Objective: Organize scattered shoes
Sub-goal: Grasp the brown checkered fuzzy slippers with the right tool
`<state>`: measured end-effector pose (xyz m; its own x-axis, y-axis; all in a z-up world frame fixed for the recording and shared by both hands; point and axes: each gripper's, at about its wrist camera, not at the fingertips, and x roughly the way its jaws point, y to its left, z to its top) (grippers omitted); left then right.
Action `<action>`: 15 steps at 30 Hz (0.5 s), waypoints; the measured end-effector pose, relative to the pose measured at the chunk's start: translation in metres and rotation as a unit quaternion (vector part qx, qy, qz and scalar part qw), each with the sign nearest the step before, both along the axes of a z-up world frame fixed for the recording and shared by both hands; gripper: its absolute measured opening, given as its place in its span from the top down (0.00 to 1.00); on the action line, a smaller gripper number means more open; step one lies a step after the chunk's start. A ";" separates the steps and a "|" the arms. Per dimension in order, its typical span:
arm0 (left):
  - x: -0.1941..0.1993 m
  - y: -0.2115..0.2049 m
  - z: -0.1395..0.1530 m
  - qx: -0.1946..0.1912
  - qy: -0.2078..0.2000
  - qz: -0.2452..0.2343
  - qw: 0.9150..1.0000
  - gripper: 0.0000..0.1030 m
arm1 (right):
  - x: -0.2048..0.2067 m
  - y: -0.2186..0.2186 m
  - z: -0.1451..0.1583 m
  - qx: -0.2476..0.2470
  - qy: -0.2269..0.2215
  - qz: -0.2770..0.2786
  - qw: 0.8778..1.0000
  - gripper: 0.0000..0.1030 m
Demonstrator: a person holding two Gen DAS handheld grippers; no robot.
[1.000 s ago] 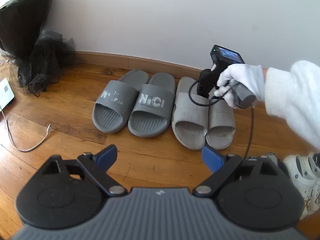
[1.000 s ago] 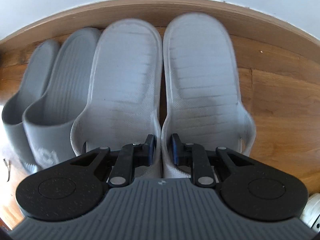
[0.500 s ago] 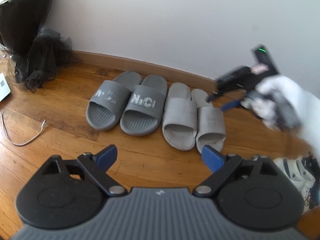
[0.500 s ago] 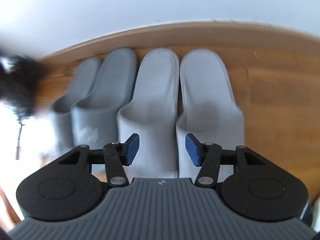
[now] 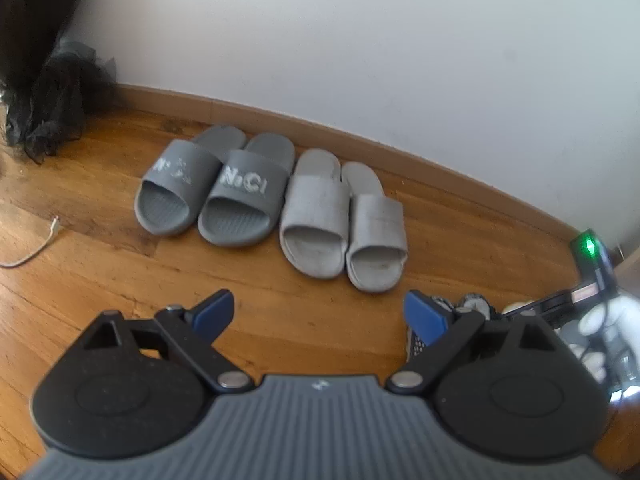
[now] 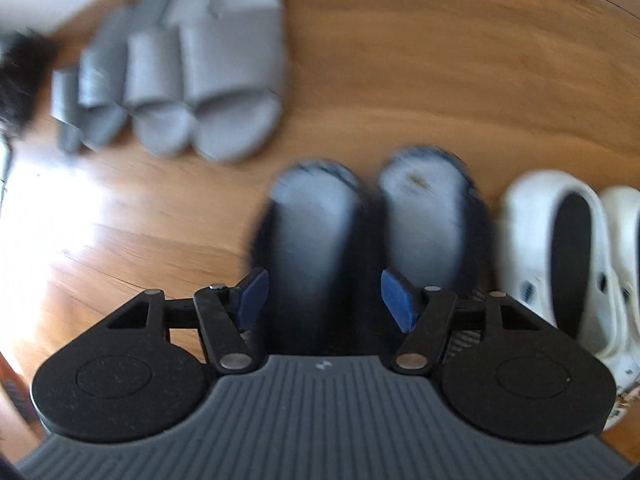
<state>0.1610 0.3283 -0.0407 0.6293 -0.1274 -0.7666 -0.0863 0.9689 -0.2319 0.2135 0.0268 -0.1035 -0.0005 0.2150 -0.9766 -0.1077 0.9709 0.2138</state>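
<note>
Two dark grey slides (image 5: 212,188), two light grey slides (image 5: 344,220), two dark slippers (image 6: 368,220), two white clogs (image 6: 568,256), all on the floor.

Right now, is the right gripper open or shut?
Open. The right gripper has just been opening; its blue pads stand apart above the dark slippers, pressing on nothing.

right gripper (image 6: 320,296): left the light grey slippers (image 6: 208,68), now above dark shoes (image 6: 372,220)
jaws: just opened, gripping nothing
</note>
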 end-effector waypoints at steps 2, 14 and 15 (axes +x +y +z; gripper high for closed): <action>-0.002 -0.002 -0.002 0.001 0.006 -0.003 1.000 0.11 | -0.007 0.001 -0.011 -0.012 -0.006 0.003 1.000 0.37; -0.003 -0.002 -0.011 -0.020 0.021 -0.001 1.000 0.08 | -0.030 0.043 -0.064 -0.067 0.009 0.030 0.997 0.75; -0.002 -0.002 -0.012 -0.020 0.023 0.000 1.000 0.08 | -0.027 0.042 -0.061 -0.067 0.009 0.023 0.997 0.76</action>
<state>0.1585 0.3261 -0.0526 0.5932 -0.1592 -0.7892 -0.0971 0.9589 -0.2664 0.1862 0.0686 -0.1647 -0.0254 0.0816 -0.9963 -0.1494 0.9852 0.0845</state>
